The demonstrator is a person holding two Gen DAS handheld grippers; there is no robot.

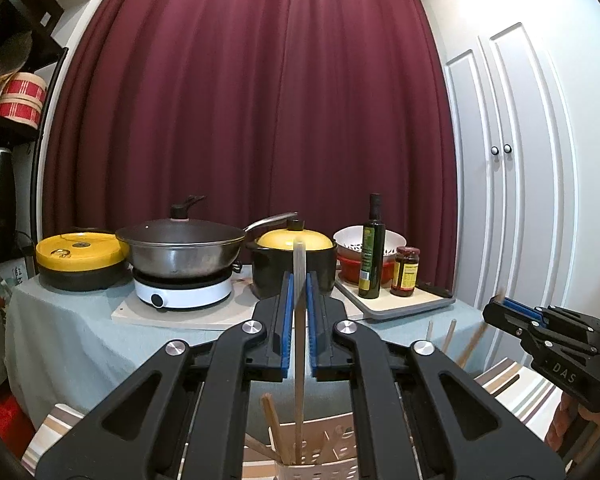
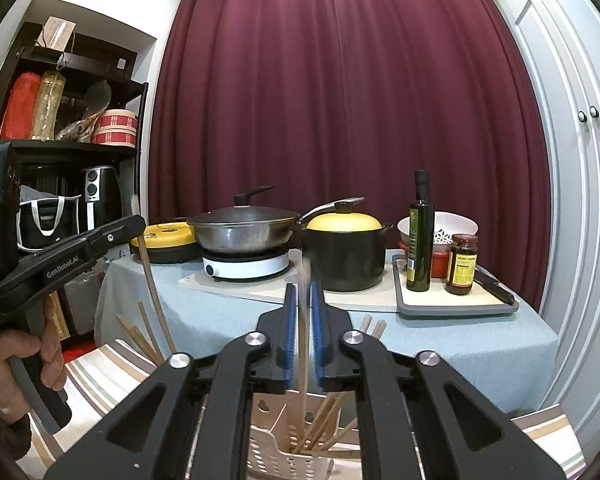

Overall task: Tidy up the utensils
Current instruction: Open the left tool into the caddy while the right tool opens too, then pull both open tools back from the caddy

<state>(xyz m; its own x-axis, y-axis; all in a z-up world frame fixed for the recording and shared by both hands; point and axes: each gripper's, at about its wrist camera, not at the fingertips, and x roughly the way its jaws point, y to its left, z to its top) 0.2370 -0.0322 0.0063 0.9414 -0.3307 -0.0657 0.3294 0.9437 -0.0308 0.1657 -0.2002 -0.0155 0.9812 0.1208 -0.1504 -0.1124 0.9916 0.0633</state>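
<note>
Left gripper (image 1: 299, 276) and right gripper (image 2: 304, 284) each narrowly clamped on an upright chopstick (image 1: 299, 320) above the perforated holder (image 2: 276, 456).

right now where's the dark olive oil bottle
In both wrist views the dark green olive oil bottle stands upright on the grey-rimmed tray at the table's right end, beside the red-lidded sauce jar and before the white colander bowl.

I see a table (image 2: 480, 344) under a pale blue cloth, carrying a white board (image 2: 236, 290) with an induction hob (image 2: 244, 266), a black pot (image 2: 344, 260), a yellow-lidded cooker (image 2: 164, 242) and a grey tray (image 2: 456, 306).
</note>
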